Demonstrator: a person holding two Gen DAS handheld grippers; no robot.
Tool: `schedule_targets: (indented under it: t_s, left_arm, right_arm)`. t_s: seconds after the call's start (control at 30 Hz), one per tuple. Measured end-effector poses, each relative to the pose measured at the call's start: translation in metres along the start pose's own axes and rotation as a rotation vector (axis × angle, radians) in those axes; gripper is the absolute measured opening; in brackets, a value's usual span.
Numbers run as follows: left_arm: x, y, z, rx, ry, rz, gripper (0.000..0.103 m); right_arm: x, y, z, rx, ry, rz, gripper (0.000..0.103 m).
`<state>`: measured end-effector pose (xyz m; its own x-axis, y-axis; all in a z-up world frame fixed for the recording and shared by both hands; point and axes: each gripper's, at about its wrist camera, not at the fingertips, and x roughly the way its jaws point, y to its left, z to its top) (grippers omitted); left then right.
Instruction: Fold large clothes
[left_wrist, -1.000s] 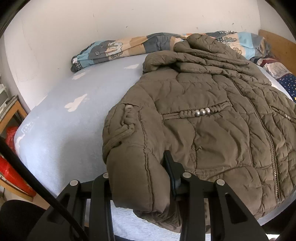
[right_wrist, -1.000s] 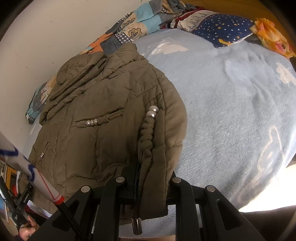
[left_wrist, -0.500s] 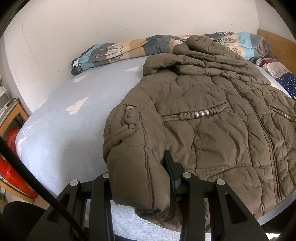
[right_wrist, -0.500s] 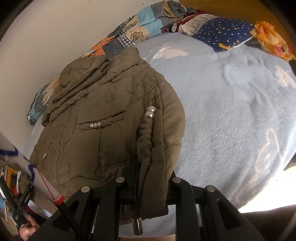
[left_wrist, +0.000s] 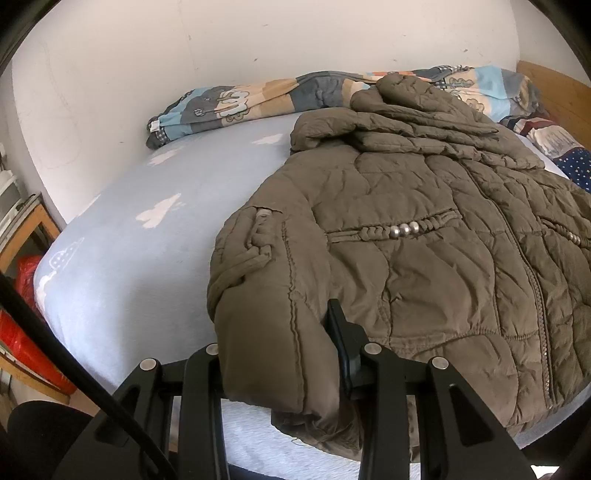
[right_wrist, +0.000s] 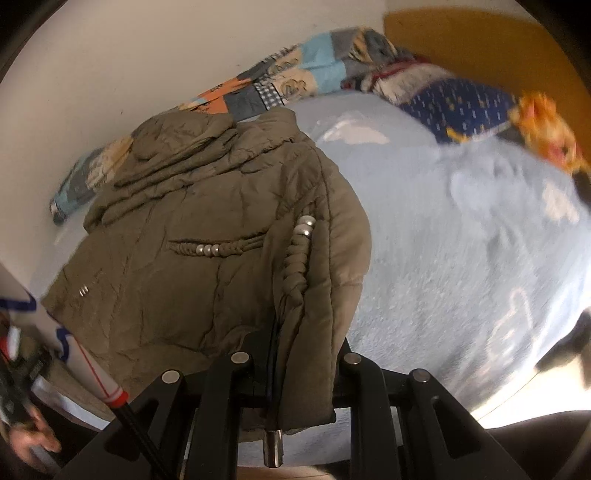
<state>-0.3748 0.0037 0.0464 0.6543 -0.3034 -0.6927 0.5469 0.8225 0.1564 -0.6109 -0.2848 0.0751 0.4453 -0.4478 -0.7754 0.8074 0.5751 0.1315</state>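
Note:
An olive-brown quilted jacket lies face up on the bed, hood toward the wall. Its two sleeves are folded over the front. My left gripper is shut on the cuff of the left-hand sleeve near the bed's front edge. In the right wrist view the same jacket fills the left half, and my right gripper is shut on the cuff of the other sleeve, which has a braided cord with silver beads. This view is motion-blurred.
The bed has a light blue sheet with white cloud prints. A patterned duvet is bunched along the white wall, with pillows by the wooden headboard. A wooden shelf with a red item stands left. A hand shows lower left.
The right gripper has lifted and rolled with its sleeve cuff, so the bed and jacket shift in its view. The left gripper and its sleeve stay in place.

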Motion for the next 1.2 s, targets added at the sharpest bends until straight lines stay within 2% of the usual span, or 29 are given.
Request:
schedule_targets:
  t_s: [0.23,0.6,1.2]
  left_arm:
    - [0.000,-0.001,0.001,-0.006,-0.002,0.012,0.034]
    - [-0.005,-0.001,0.001,-0.001,-0.019,0.029,0.034]
    - [-0.010,0.005,0.009,-0.026,-0.035,0.011,0.034]
  right_arm:
    - [-0.006,0.013,-0.003,-0.082,-0.028,-0.041,0.018]
    - [-0.012,0.016,-0.002,-0.100,-0.049,-0.034,0.018]
    - [-0.021,0.021,0.002,-0.100,-0.075,-0.018,0.018]
